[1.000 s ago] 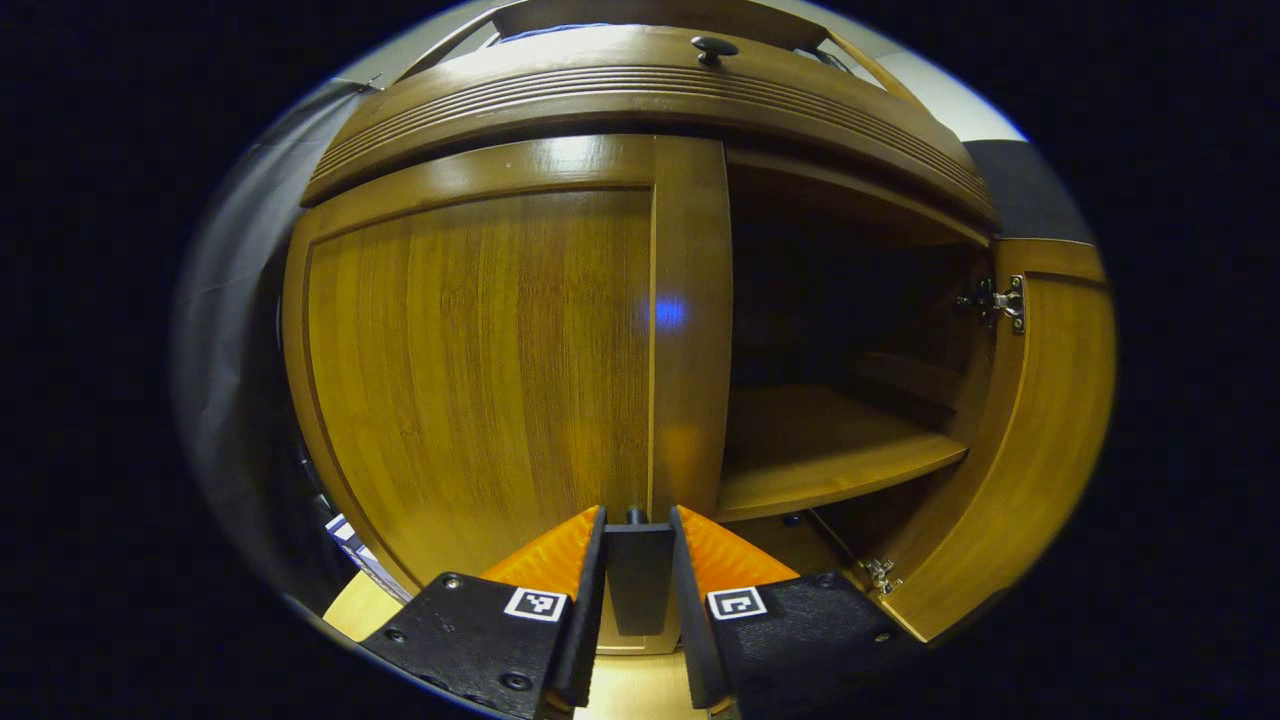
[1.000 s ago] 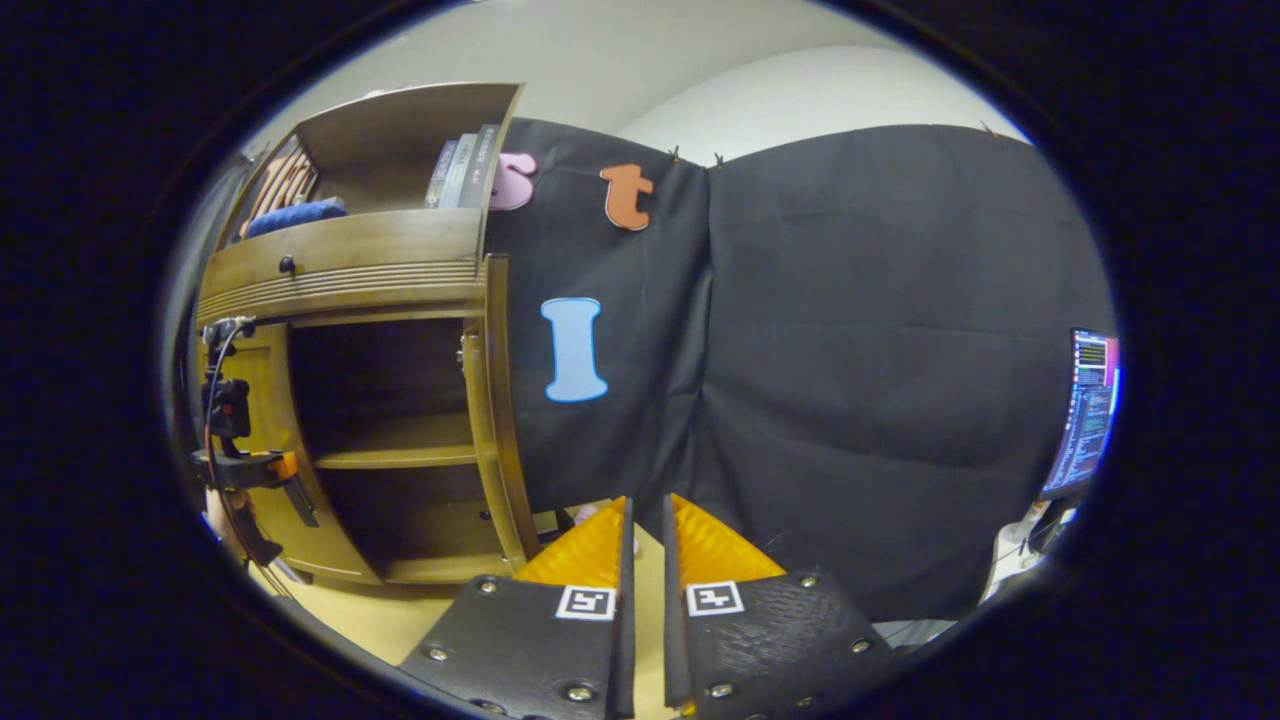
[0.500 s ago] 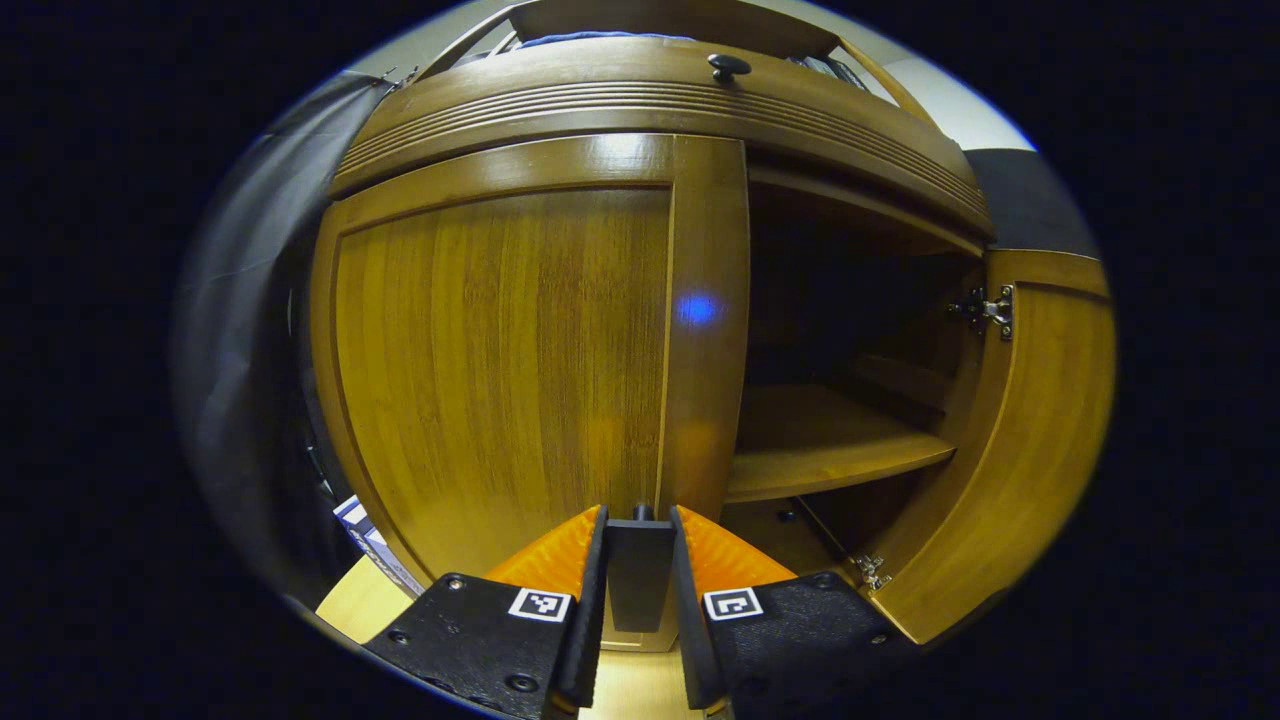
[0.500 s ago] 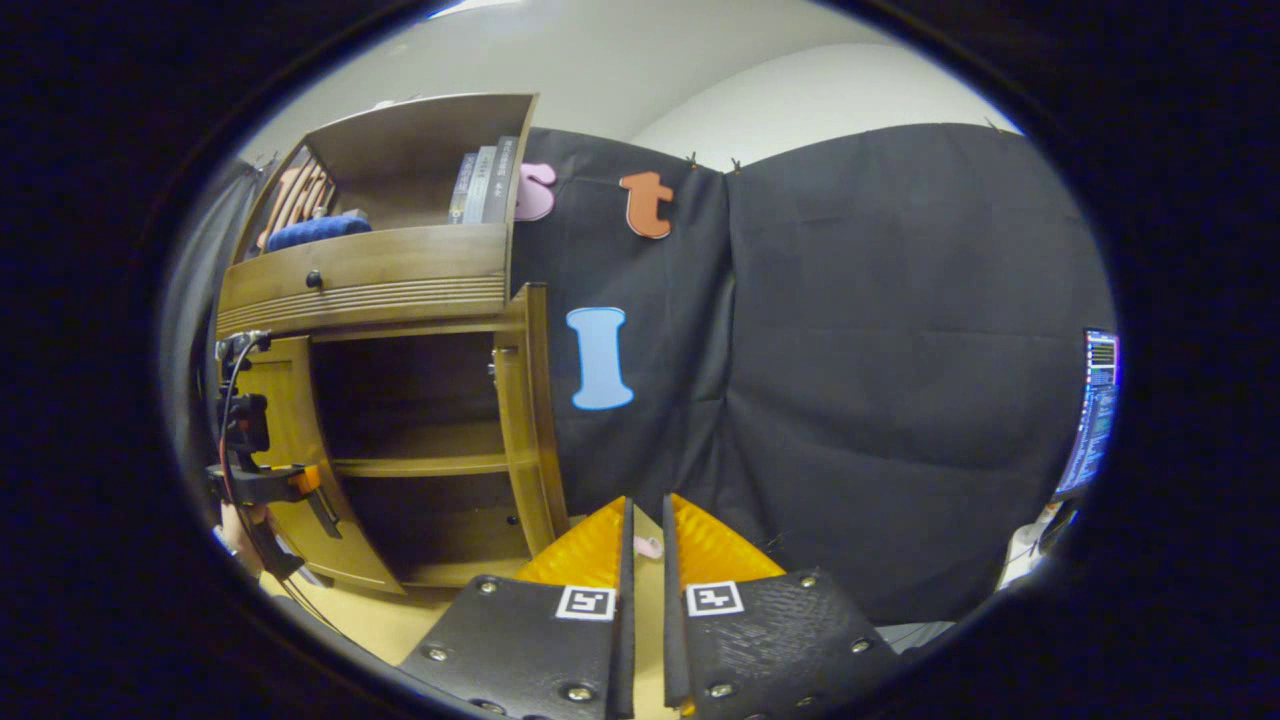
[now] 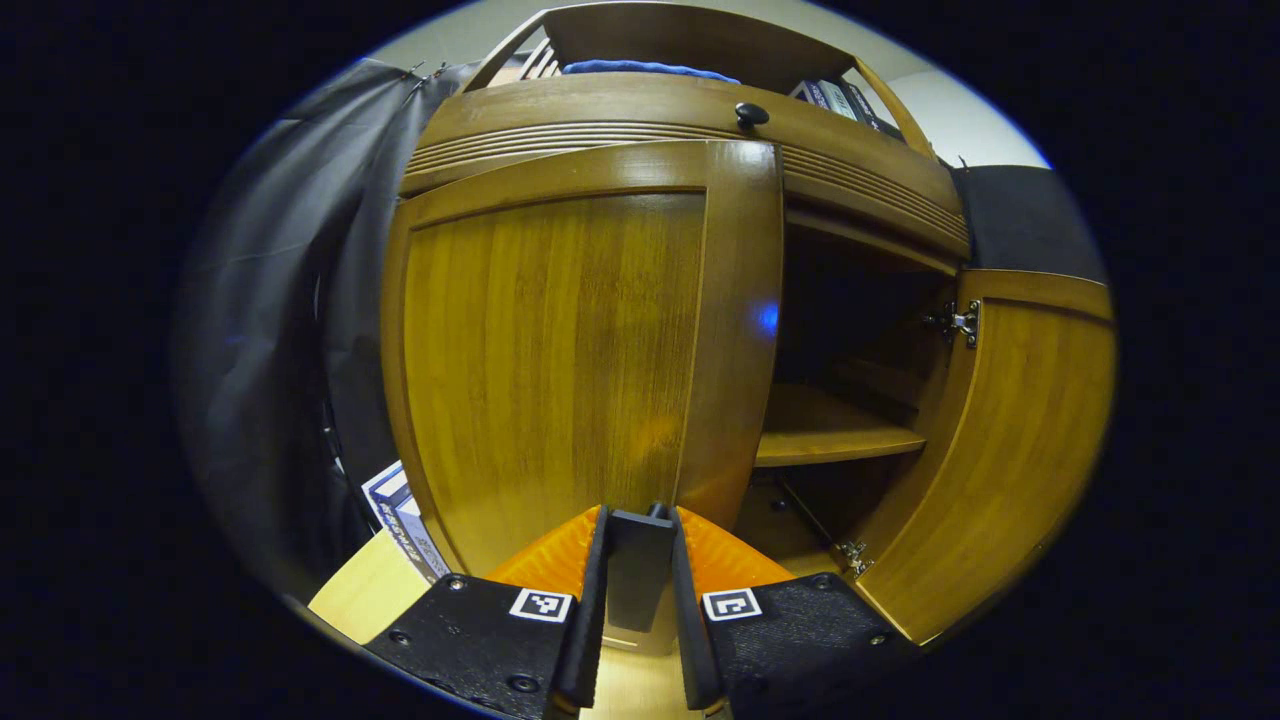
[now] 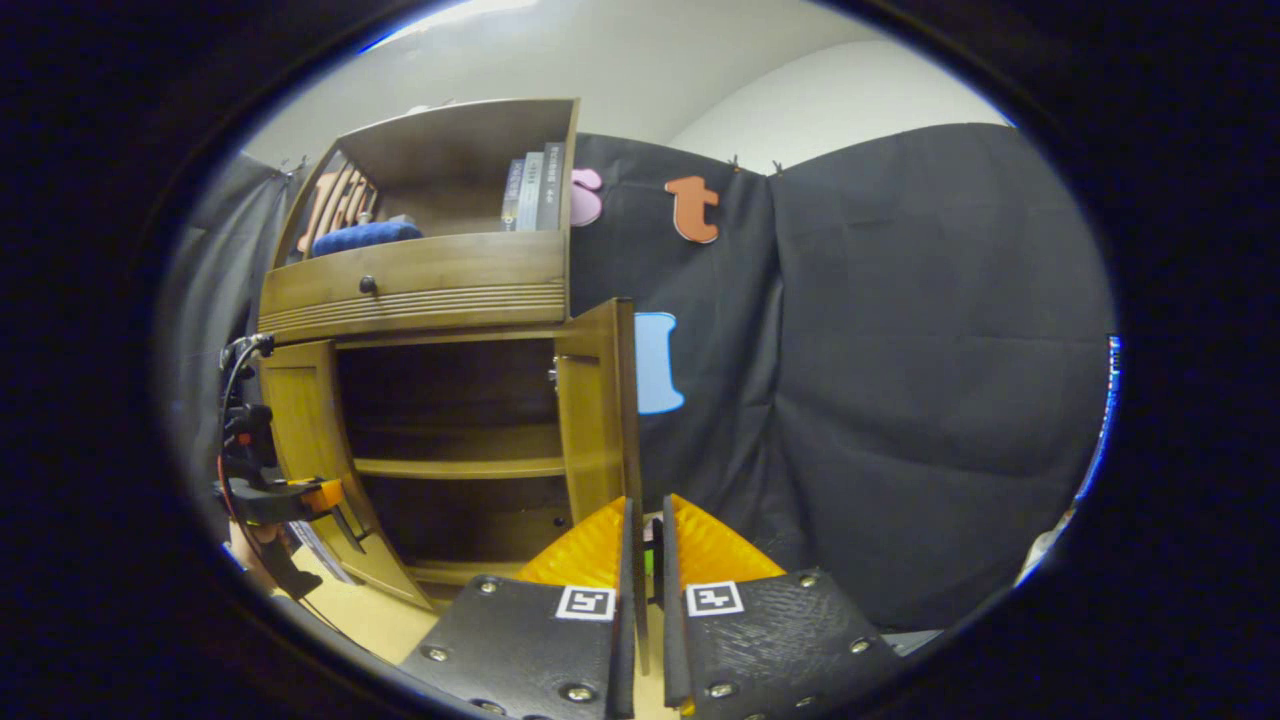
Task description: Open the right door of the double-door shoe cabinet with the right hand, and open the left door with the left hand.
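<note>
Light wood floor (image 5: 372, 598); black cloth wall (image 6: 900, 380); shoe cabinet (image 6: 430, 290) against it.

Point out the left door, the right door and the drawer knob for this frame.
left door (image 5: 560, 370): left gripper view, middle of its front panel.
right door (image 5: 1010, 450): left gripper view, inner face, swung open.
drawer knob (image 5: 751, 114): left gripper view, its round head.
</note>
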{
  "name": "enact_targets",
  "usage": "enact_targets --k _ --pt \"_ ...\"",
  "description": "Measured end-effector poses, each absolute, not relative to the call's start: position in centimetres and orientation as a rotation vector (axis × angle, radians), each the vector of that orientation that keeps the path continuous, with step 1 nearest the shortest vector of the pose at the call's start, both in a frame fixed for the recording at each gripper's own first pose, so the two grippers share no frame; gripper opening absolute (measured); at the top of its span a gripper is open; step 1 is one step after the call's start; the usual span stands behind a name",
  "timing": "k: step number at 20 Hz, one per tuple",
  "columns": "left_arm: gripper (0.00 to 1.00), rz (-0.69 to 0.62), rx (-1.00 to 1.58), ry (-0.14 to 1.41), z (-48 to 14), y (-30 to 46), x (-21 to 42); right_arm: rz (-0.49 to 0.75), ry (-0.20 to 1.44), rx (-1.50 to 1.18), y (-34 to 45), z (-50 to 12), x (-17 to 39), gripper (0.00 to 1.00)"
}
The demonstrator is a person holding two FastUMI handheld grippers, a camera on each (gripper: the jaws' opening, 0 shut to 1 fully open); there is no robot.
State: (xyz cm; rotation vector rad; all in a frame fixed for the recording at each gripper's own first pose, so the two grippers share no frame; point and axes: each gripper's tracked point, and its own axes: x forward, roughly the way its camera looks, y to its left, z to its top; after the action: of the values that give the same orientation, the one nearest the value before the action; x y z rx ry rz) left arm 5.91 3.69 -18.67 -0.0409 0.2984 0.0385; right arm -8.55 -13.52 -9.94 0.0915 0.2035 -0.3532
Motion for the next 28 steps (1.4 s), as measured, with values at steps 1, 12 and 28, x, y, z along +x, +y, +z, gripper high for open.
enact_targets --k 1,12,28 --pt "0.31 0.042 -0.044 0.301 -18.6 3.9 5.5 -0.338 0.203 0.090 -13.1 -9.8 -8.2 0.12" --pt "0.32 0.081 -0.085 0.318 -17.7 6.4 0.8 -0.127 0.216 0.099 -6.6 -10.3 -3.7 0.12" --pt "0.13 0.223 -0.096 0.325 -16.2 12.4 -5.9 0.157 0.261 0.144 2.1 -12.0 -0.4 0.12"
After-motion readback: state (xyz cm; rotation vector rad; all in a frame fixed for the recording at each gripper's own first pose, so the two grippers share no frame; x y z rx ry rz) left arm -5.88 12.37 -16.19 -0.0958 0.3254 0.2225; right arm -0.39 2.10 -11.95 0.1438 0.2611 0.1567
